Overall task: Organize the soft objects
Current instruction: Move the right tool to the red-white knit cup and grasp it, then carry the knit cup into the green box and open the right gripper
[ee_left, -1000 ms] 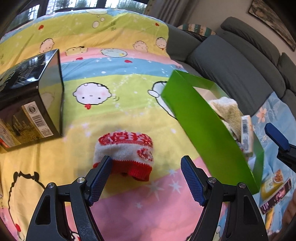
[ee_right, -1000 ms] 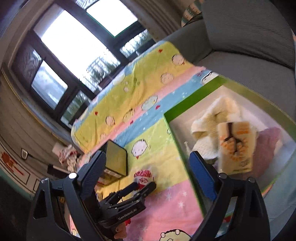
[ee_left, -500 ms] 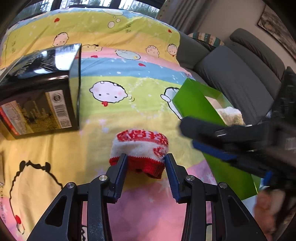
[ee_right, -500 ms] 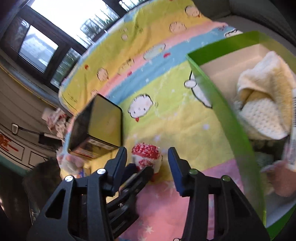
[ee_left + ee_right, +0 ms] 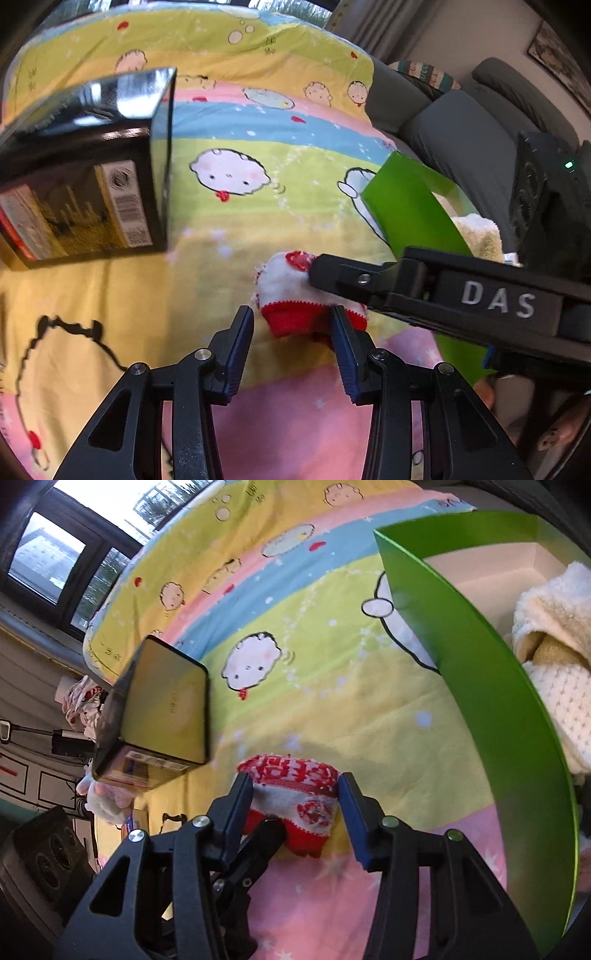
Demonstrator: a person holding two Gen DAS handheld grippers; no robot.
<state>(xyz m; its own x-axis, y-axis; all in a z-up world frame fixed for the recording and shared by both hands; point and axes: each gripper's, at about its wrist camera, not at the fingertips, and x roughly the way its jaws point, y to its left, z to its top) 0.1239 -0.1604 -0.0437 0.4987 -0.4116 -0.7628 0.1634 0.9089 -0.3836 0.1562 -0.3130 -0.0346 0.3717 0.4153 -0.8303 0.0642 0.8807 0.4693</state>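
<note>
A red and white knitted sock (image 5: 284,291) lies on the cartoon bedsheet; it also shows in the right wrist view (image 5: 295,797). My left gripper (image 5: 291,343) sits around its red cuff, jaws partly closed, the right pad touching it and a small gap at the left pad. My right gripper (image 5: 295,805) reaches in from the right, jaws closed in against both sides of the sock. A green box (image 5: 480,686) to the right holds cream knitted items (image 5: 554,657).
A shiny black carton (image 5: 85,184) lies on the sheet at the left, also in the right wrist view (image 5: 159,716). A grey sofa (image 5: 461,140) runs behind the green box (image 5: 410,210). The sheet covers the whole surface.
My right gripper swung down from above the green box to the sock and narrowed onto it. My left gripper closed from wide open to around the red cuff.
</note>
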